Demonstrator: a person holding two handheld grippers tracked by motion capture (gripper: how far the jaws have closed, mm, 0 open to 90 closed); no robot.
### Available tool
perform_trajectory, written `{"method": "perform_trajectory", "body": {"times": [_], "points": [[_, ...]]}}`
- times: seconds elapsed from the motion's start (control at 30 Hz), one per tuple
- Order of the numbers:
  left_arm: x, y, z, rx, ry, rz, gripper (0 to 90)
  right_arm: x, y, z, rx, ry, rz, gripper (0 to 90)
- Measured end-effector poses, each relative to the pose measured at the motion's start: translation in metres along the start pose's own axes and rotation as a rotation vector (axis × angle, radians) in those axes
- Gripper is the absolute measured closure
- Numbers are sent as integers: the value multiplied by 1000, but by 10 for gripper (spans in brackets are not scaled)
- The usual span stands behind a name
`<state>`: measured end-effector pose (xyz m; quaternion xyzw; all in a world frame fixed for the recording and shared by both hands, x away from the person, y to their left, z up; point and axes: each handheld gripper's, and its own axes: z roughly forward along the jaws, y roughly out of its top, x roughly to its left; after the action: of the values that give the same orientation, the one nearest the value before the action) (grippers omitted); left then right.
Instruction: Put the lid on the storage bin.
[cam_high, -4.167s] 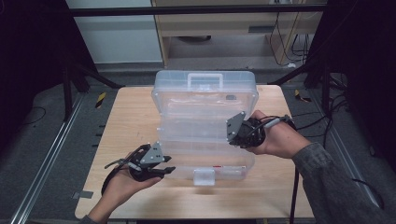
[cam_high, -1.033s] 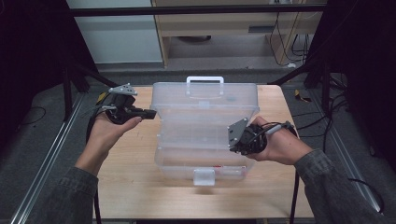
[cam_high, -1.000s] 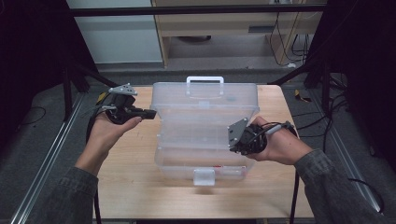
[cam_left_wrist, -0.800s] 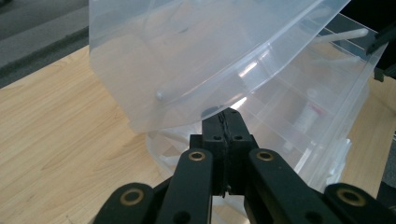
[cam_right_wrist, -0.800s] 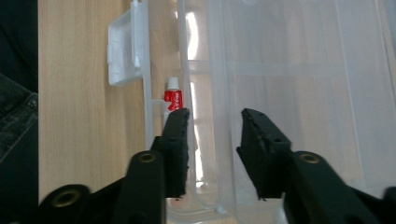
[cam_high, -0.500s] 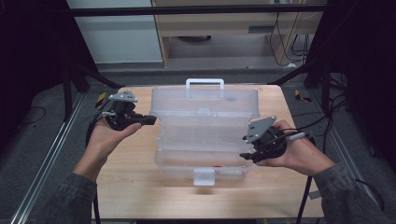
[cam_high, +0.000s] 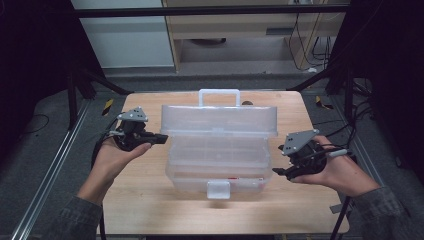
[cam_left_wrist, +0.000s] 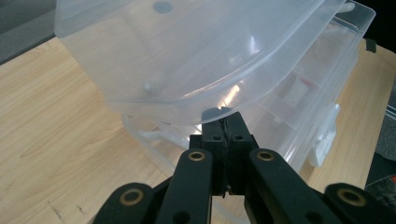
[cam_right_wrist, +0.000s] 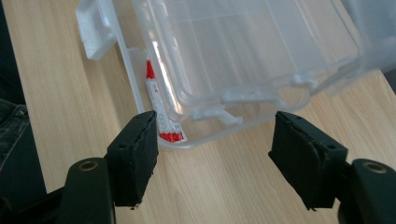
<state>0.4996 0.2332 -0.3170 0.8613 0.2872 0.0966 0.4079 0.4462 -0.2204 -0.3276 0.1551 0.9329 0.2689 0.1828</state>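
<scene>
A pale wooden table (cam_high: 150, 200) stands on grey flooring with dark frames at either side and a cabinet behind. In the high view a clear plastic organiser box (cam_high: 217, 160) sits mid-table, its lid (cam_high: 219, 121) half raised, handle at the far edge and latch toward the person. The left gripper (cam_high: 159, 138) reaches to the lid's left end; the right gripper (cam_high: 278, 171) hangs just beside the box's right end, touching nothing. In the left gripper view the jaws are pressed together with their tips under the lid's (cam_left_wrist: 187, 60) curved edge, propping rather than pinching it. In the right gripper view the jaws have just been opening and stand wide apart, nothing between them, over the tray (cam_right_wrist: 243, 56) and a red-and-white tube (cam_right_wrist: 159, 119). The lid merely rests on smooth tips, so it could probably slip off and slam shut.
</scene>
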Motion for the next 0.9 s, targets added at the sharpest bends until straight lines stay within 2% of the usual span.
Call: {"method": "perform_trajectory", "body": {"times": [0.3,0.7,0.9], "points": [[-11,-18,6,23,4,15,892,-5,-19,8,26,-18,44,283],[-16,-28,8,14,13,15,896,-9,-28,11,36,-30,68,290],[-15,-36,12,24,21,21,896,-11,-41,15,50,-39,95,291]]}}
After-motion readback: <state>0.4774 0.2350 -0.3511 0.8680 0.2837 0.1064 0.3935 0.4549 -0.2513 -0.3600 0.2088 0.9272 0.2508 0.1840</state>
